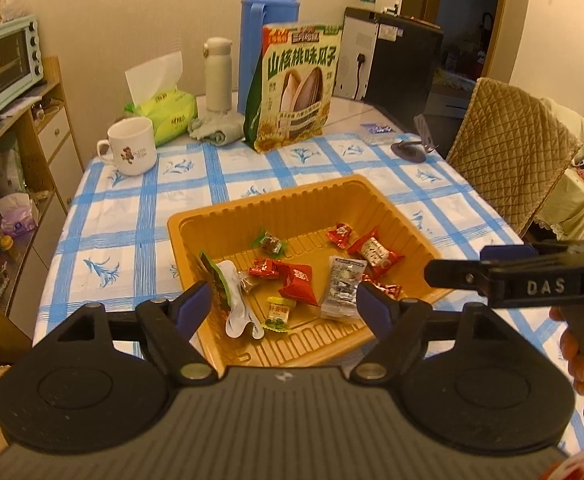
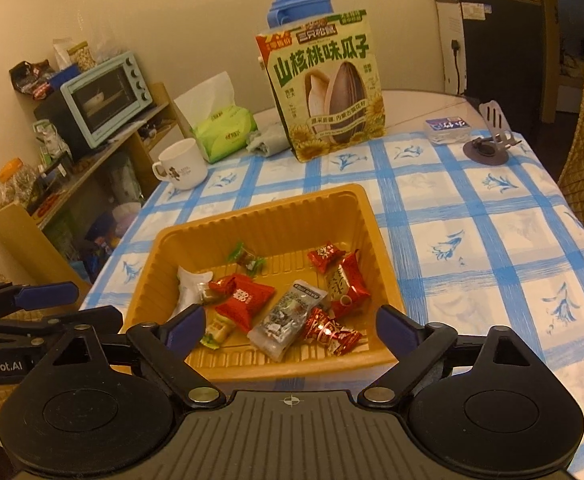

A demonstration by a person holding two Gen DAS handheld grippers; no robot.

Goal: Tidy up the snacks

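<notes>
Checked tablecloth [image 2: 472,216] — tray [image 2: 388,276] mid-table

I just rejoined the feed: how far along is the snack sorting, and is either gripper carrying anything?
Done: about ten wrapped snacks lie in the orange tray. In hand: nothing; the left gripper and right gripper are both open and empty above it. Left: only the sunflower seed bag stands outside the tray; no loose candies show on the tablecloth.
</notes>
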